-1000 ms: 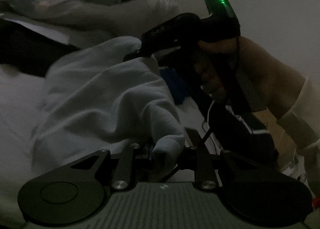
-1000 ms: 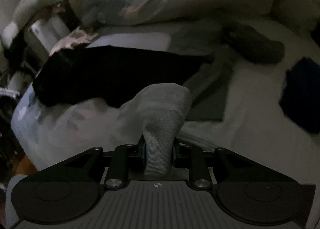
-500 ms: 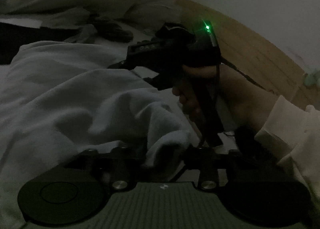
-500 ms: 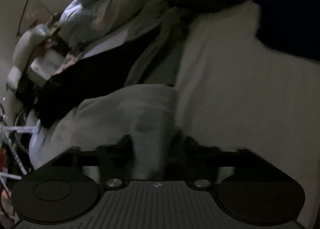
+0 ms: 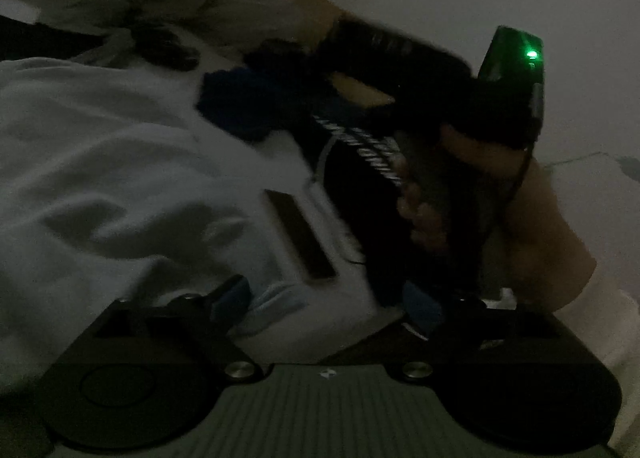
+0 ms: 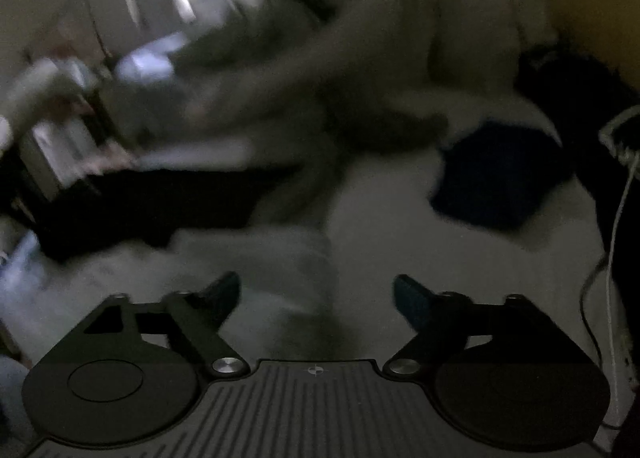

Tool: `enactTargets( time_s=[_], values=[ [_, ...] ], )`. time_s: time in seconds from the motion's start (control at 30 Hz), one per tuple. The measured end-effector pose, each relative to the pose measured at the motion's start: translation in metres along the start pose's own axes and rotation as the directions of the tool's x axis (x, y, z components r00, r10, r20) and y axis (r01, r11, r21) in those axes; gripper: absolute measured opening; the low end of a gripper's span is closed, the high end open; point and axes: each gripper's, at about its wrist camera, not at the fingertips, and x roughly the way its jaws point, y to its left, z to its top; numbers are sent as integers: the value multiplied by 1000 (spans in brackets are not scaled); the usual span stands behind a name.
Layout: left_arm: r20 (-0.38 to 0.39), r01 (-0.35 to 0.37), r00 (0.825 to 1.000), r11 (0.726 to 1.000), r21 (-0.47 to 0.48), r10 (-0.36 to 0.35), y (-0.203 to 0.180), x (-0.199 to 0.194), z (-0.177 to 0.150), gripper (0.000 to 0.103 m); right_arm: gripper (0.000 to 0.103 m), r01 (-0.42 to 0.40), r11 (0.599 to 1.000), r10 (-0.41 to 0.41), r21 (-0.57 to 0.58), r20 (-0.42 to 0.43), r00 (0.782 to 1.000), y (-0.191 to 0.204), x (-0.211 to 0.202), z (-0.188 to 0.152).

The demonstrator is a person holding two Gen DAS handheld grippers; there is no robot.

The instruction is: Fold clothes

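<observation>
Left tongs (image 5: 326,300): spread apart, nothing clamped; a pale hem lies just beside the left finger.
Right tongs (image 6: 318,294): spread apart, empty.
Garment (image 5: 104,186): pale, rumpled, laid on the bed (image 6: 400,218), below and left of both tongs.
Blue cloth (image 6: 496,174): on the bed, well apart from the garment.
Hand (image 5: 500,210): wrapped around the right tool's grip.
</observation>
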Motion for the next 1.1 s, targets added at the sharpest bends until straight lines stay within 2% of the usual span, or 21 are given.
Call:
enactTargets(
  time_s=[0.07,0.1,0.3,0.47,0.57,0.63,0.73,0.9,0.97,1.1],
  values=[
    [-6,55,998,998,6,-55,-9,-16,-3,94,91,13,1000,-12,-16,23,1000,15,-8,-8],
    [-7,70,998,997,7,-70,-12,-26,-5,99,92,19,1000,-18,-23,34,999,22,-12,-11],
    [-1,75,997,997,0,-75,-19,-87,-28,103,92,59,996,-52,-68,103,993,67,-35,-34],
    [41,33,999,999,10,-33,-12,-122,-26,103,88,180,963,-173,-198,51,984,77,-8,-79],
    [79,2,997,1000,15,-3,-7,-142,-23,103,87,223,955,-226,-196,7,974,61,-2,-106],
    [104,-33,994,999,13,31,-6,-156,-20,103,87,218,966,-224,-140,-26,974,47,2,-117],
    [146,-70,987,997,-9,71,-6,-177,-13,103,91,198,978,-200,-73,-27,979,36,4,-120],
    [202,-131,971,991,14,125,-9,-200,-5,103,93,196,977,-196,-87,12,981,36,4,-132],
    [217,-156,964,988,2,152,-3,-183,8,103,94,195,976,-194,-93,22,981,36,0,-137],
    [255,-195,948,981,0,188,-8,-191,19,103,95,233,962,-233,-142,15,972,50,-9,-136]
  ],
)
